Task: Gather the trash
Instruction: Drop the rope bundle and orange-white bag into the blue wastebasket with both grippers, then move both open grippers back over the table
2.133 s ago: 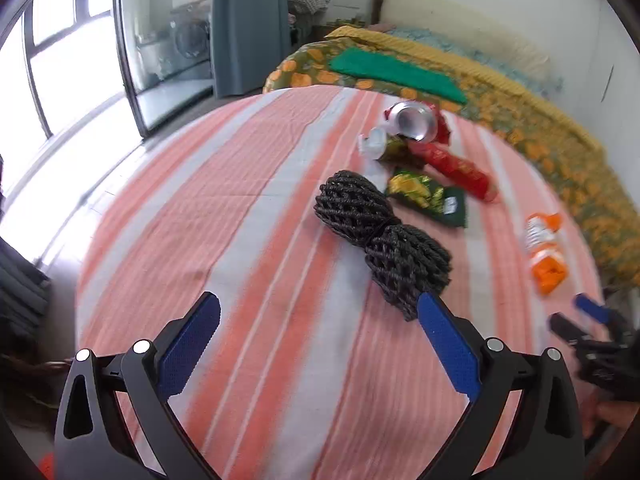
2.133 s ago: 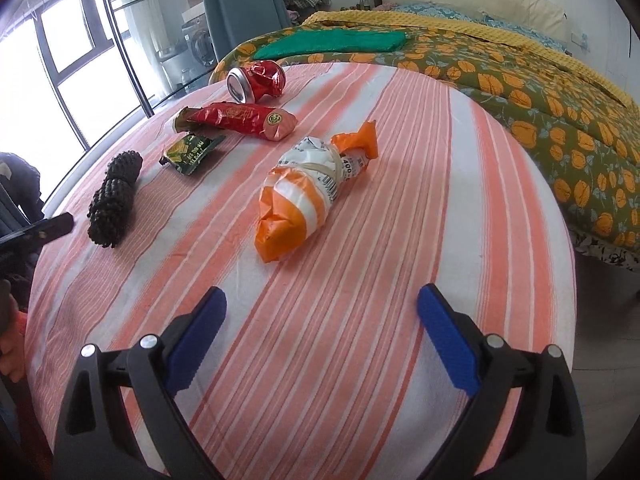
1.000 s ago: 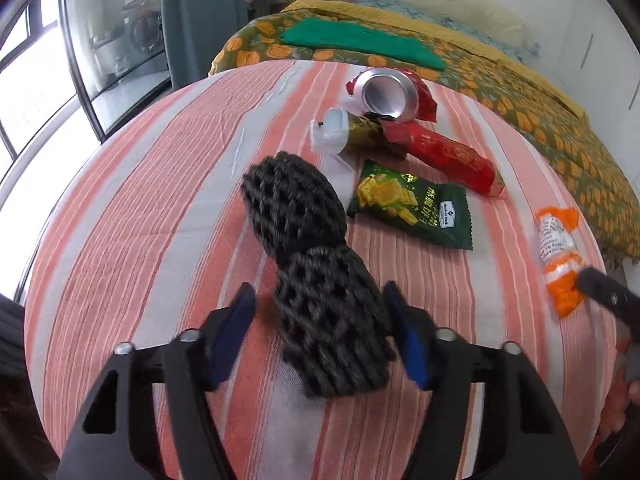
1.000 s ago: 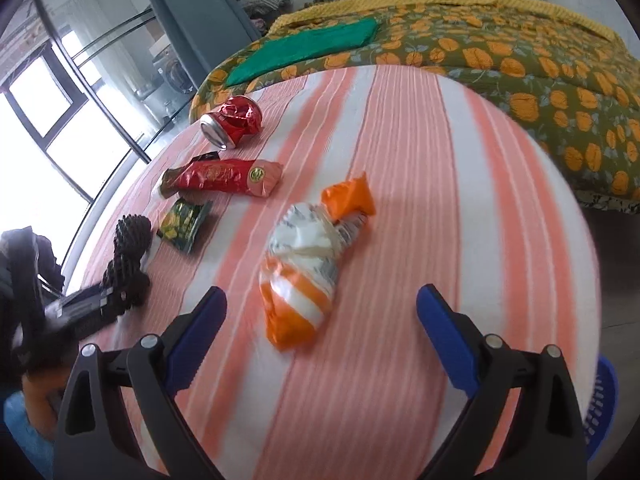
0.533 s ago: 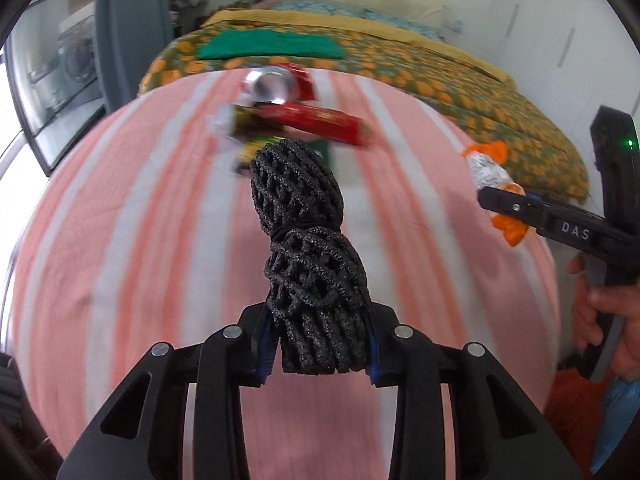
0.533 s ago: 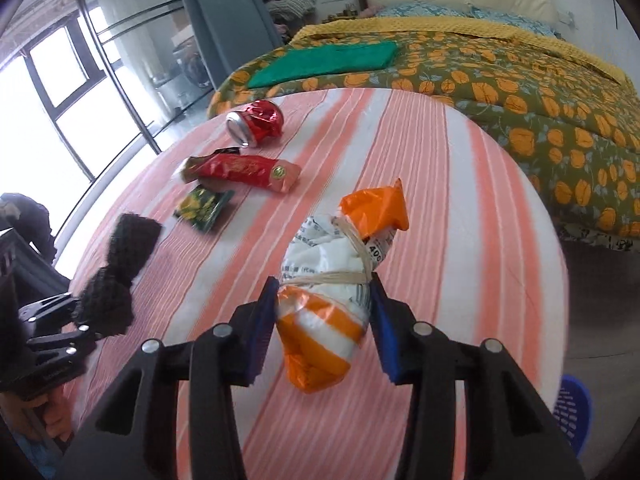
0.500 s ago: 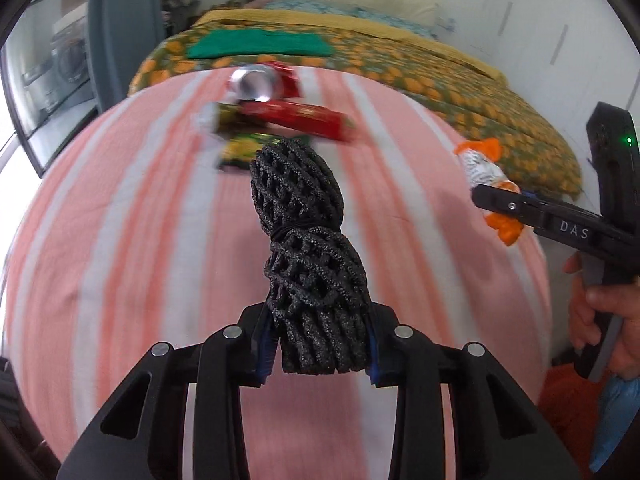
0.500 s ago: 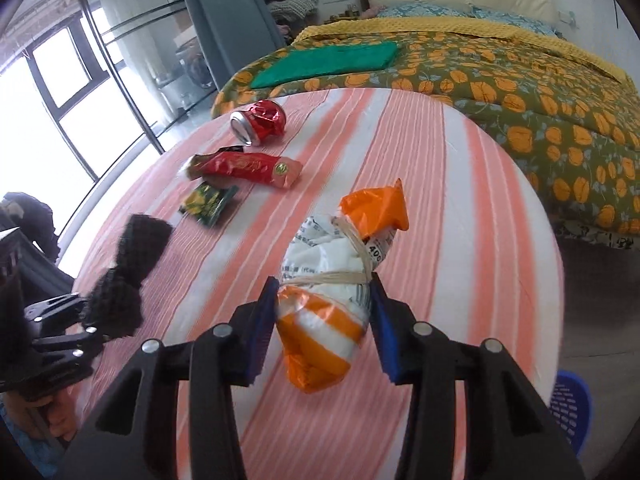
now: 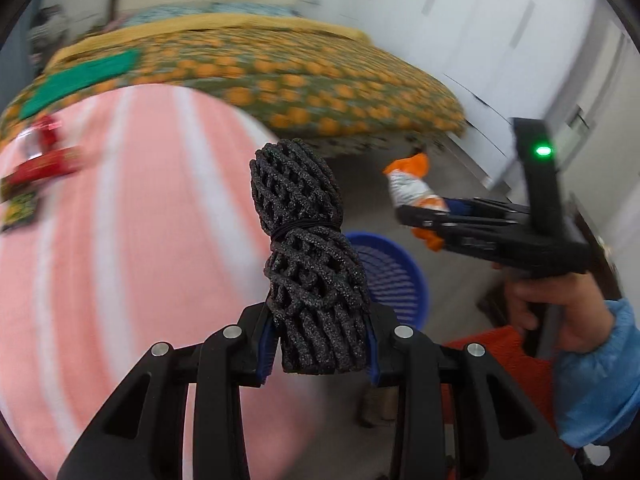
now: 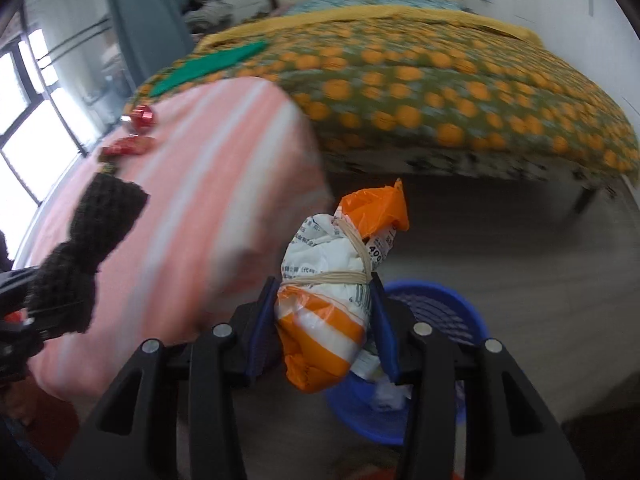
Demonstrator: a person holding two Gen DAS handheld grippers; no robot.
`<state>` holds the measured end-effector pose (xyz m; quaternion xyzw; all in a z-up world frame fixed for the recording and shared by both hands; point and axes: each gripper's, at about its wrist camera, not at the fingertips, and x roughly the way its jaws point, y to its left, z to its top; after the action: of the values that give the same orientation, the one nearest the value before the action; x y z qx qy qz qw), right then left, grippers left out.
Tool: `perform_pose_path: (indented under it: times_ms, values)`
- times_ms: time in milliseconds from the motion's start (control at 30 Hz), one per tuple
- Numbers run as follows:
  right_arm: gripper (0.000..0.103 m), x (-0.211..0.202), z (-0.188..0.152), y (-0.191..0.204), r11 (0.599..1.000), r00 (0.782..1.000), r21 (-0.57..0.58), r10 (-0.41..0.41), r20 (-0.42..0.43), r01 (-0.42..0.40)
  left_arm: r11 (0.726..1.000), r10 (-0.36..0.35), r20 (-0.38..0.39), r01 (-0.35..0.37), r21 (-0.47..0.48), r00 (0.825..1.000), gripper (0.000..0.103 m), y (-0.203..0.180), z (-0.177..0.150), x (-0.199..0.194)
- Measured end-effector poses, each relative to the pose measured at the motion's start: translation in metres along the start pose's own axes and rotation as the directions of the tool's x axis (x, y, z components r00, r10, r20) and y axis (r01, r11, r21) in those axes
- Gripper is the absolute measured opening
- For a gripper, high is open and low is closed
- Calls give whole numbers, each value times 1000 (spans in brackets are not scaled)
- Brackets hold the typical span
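Left gripper (image 9: 318,346) clamping black foam net (image 9: 310,256), right gripper (image 10: 320,330) pinching orange-white bag (image 10: 334,300), both above blue basket (image 10: 444,304).

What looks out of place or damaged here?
Only the red can at the far end of the striped table: it lies on its side and looks crumpled, though motion blur hides detail. The wrappers beside it are litter awaiting collection.

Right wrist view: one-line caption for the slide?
Right gripper clamps an orange-and-white bundled bag above a blue basket on the floor.
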<state>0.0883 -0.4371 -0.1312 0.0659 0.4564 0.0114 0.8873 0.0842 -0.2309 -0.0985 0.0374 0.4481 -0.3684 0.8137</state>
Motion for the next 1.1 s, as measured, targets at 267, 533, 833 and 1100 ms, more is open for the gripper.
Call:
perform_pose_path:
  times_ms: [267,533,833,1100]
  values:
    - [44,21,-35,-91,982,994,158,-99,-43,105,998,-53,-110,57,34,992,34,-79,13,90]
    - [44,27,-42,-140,947,998,316,-37,-53,52,998,-46,-198,53,29,979,35,-85,17,177]
    - [70,35,-48,-153,920,997,390,5,-79,26,999,-16,-215,23,32,976,75,-86,21,223]
    - [72,19,-37,-150,923,999,383,-40,-23,46,997,-4,-104,11,70,995,90,-97,30,181]
